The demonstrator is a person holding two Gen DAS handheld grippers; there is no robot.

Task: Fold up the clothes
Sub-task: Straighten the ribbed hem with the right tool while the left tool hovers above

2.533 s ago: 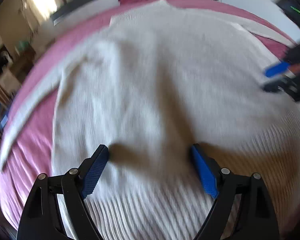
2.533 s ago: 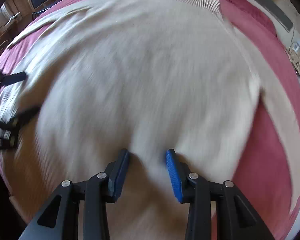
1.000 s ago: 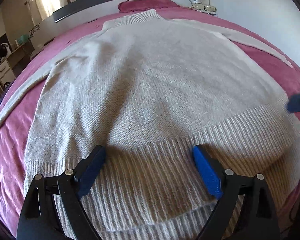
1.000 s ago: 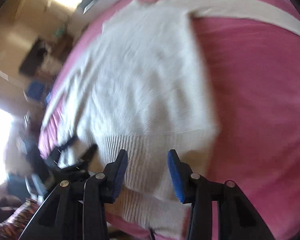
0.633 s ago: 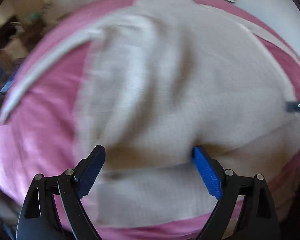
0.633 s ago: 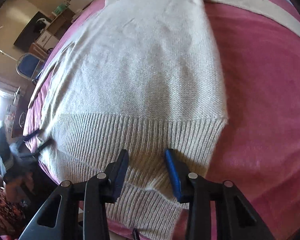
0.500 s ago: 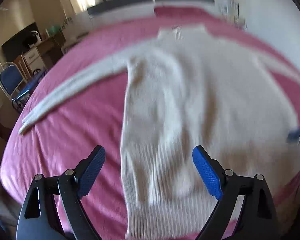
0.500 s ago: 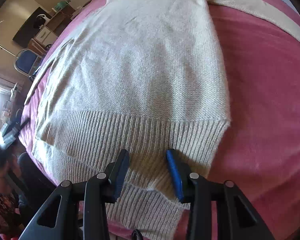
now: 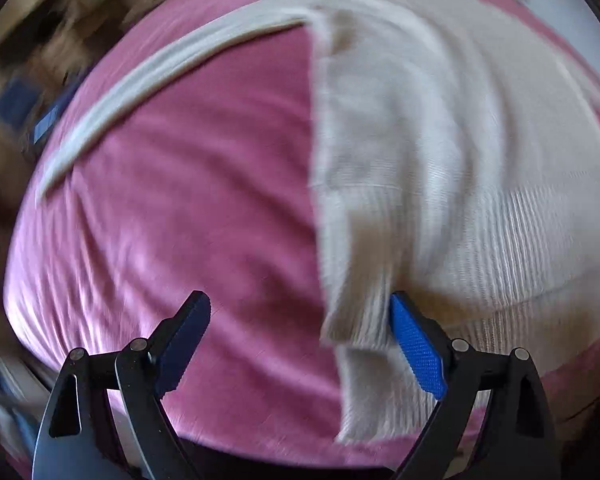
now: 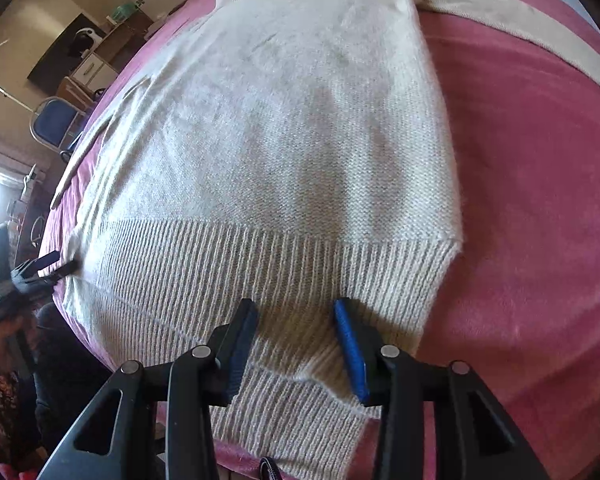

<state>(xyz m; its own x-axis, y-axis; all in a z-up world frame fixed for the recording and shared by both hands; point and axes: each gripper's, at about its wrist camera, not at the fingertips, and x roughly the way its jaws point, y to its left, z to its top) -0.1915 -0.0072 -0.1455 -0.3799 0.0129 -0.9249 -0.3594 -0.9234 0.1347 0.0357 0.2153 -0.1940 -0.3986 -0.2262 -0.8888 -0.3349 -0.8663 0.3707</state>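
A cream sweater (image 10: 284,152) is spread on the pink bed (image 10: 540,200). The left hand-held gripper (image 9: 296,336) is held wide apart at its corner; the right hand-held gripper (image 10: 296,344) is half spread over the ribbed hem (image 10: 260,272), pinching nothing.

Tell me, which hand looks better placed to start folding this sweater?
Probably the left hand-held gripper: it stands wide open at the sweater's side edge. The right hand-held gripper, half open, hovers over the ribbed hem.

Pink bedspread (image 10: 540,200), blue chair (image 10: 56,122) (metal-framed) and dark cabinet (image 10: 62,54) against beige wall.
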